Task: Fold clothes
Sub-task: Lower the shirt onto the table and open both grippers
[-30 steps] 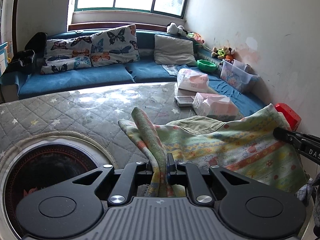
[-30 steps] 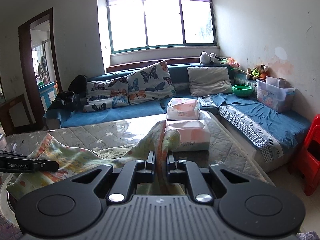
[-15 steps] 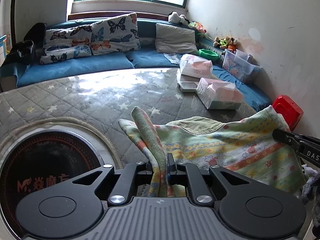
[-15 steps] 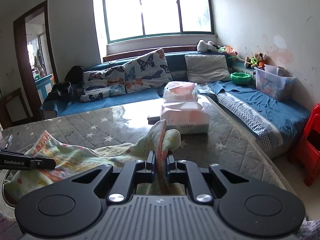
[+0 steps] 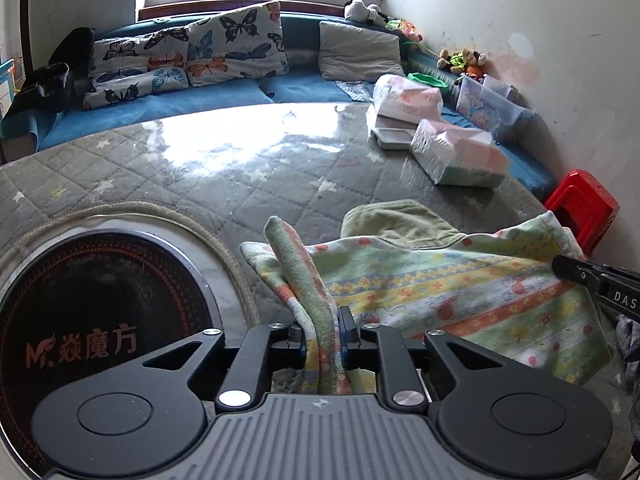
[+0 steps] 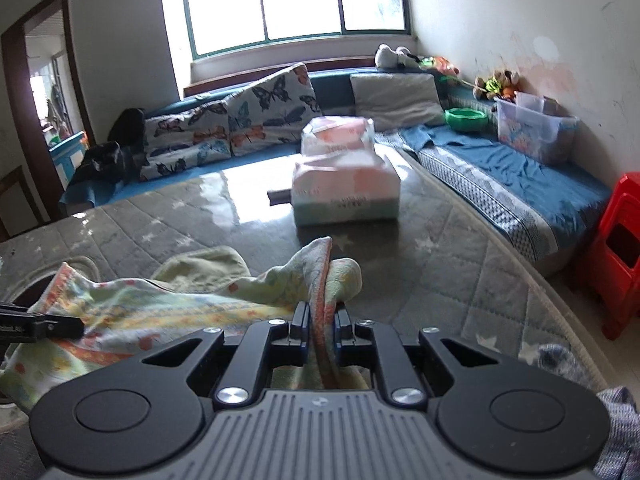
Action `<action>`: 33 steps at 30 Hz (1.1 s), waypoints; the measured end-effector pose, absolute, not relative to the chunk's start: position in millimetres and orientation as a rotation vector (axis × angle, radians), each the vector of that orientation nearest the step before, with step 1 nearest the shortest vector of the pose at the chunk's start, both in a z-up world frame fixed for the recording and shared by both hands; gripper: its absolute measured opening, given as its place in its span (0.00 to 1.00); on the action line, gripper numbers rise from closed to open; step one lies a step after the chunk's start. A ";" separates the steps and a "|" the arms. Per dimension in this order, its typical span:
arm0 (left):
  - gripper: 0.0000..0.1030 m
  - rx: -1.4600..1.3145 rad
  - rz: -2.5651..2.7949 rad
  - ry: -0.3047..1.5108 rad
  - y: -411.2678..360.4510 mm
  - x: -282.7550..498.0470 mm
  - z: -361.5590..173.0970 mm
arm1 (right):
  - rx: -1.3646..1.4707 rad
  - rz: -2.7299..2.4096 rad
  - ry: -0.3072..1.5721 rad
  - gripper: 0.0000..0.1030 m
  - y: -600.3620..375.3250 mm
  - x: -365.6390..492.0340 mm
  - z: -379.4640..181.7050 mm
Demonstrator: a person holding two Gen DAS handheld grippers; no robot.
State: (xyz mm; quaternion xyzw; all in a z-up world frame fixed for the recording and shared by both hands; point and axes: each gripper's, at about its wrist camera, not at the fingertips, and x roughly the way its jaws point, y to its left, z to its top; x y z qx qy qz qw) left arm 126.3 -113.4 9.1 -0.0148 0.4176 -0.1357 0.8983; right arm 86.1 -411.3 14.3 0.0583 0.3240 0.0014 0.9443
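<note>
A pastel striped garment [image 5: 460, 296] with a green inner flap hangs stretched between both grippers above the grey quilted table [image 5: 240, 176]. My left gripper [image 5: 322, 330] is shut on its left corner, a bunched fold rising between the fingers. The right gripper's black tip [image 5: 592, 276] shows at the cloth's far right edge. In the right wrist view my right gripper [image 6: 322, 326] is shut on the other corner of the garment [image 6: 160, 304], and the left gripper's tip [image 6: 40, 326] pokes in at the left.
Two wrapped tissue packs [image 5: 456, 156] and a small flat box [image 5: 394, 138] sit on the far right of the table. A round black cooktop [image 5: 92, 320] is set into it at left. A blue sofa [image 5: 180, 100], red stool [image 6: 616, 256] and grey cloth [image 6: 616, 432] surround.
Both grippers have tilted down and moved forward over the table with the garment still stretched between them; the tissue packs appear closer and the cooktop shows more fully.
</note>
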 end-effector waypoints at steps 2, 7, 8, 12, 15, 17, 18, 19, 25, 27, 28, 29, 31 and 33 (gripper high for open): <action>0.27 -0.020 -0.265 0.870 -112.1 128.0 7.1 | 0.115 -0.009 0.670 0.11 -412.7 87.0 11.7; 0.37 -0.003 -0.215 0.874 -104.0 133.0 3.8 | 0.104 -0.040 0.686 0.18 -416.4 89.1 6.9; 0.37 -0.005 -0.209 0.873 -102.5 134.0 4.0 | 0.102 -0.050 0.680 0.18 -417.4 89.1 7.4; 0.38 -0.002 -0.202 0.847 -104.1 136.4 10.4 | 0.106 -0.029 0.666 0.18 -414.8 93.7 10.6; 0.38 -0.002 -0.215 0.828 -109.7 138.8 16.4 | 0.106 -0.004 0.658 0.19 -410.3 98.9 12.9; 0.38 -0.004 -0.228 0.823 -115.0 141.9 18.0 | 0.103 0.015 0.658 0.20 -404.8 104.5 12.8; 0.38 -0.005 -0.234 0.821 -117.6 143.4 18.2 | 0.103 0.026 0.661 0.22 -401.1 107.6 11.5; 0.38 -0.006 -0.240 0.823 -120.4 145.1 17.7 | 0.104 0.037 0.663 0.26 -397.7 110.4 10.2; 0.37 -0.003 -0.257 0.841 -132.8 156.6 9.2 | 0.103 0.080 0.681 0.40 -383.4 123.4 0.2; 0.37 0.004 -0.264 0.845 -135.8 159.6 5.7 | 0.103 0.083 0.689 0.43 -382.6 125.9 -3.8; 0.37 0.008 -0.267 0.846 -137.8 161.0 3.8 | 0.105 0.084 0.695 0.45 -382.6 127.7 -6.1; 0.37 0.012 -0.270 0.848 -139.6 162.4 2.1 | 0.107 0.085 0.701 0.47 -382.6 130.0 -8.6; 0.39 0.018 -0.276 0.849 -142.4 164.3 -1.0 | 0.111 0.085 0.710 0.50 -383.1 132.8 -12.7; 0.41 0.026 -0.282 0.847 -145.2 165.8 -3.5 | 0.107 0.087 0.713 0.54 -382.9 134.5 -14.3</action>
